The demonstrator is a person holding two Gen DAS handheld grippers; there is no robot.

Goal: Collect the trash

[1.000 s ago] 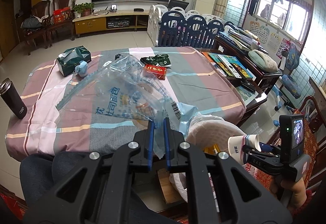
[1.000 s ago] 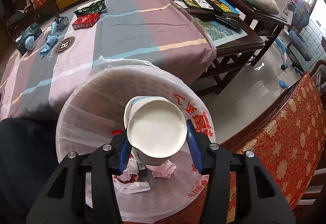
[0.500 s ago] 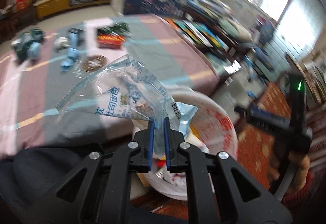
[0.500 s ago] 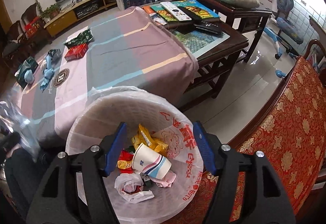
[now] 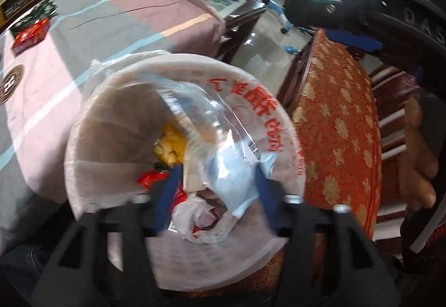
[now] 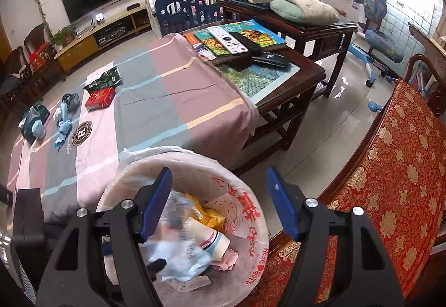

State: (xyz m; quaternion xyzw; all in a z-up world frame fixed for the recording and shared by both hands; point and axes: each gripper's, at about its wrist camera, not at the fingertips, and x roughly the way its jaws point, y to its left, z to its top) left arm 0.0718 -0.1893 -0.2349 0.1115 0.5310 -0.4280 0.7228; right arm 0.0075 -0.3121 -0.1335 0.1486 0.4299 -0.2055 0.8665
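Note:
My left gripper (image 5: 214, 187) hangs over the white-lined trash bin (image 5: 92, 167), its jaws opening. The clear printed plastic bag (image 5: 231, 176) sits loose between the blue pads, dropping into the bin onto wrappers and a white bag. My right gripper (image 6: 218, 203) is above the same bin (image 6: 251, 226), jaws opening with nothing between them. A paper cup (image 6: 209, 240) and the clear bag (image 6: 178, 256) lie inside. On the striped tablecloth (image 6: 167, 100) remain a red box (image 6: 100, 98), a green wrapper (image 6: 104, 79) and crumpled blue pieces (image 6: 62, 125).
A red patterned seat cushion (image 6: 390, 167) is right of the bin. A dark wooden table (image 6: 303, 70) with books and remotes stands behind. A green tissue box (image 6: 33, 117) and a round coaster (image 6: 81, 133) lie at the cloth's left. A hand (image 5: 418, 156) grips the right tool.
The left gripper swung down from the table to over the bin and opened, letting the clear bag go. The right gripper released the paper cup into the bin, then rose and widened.

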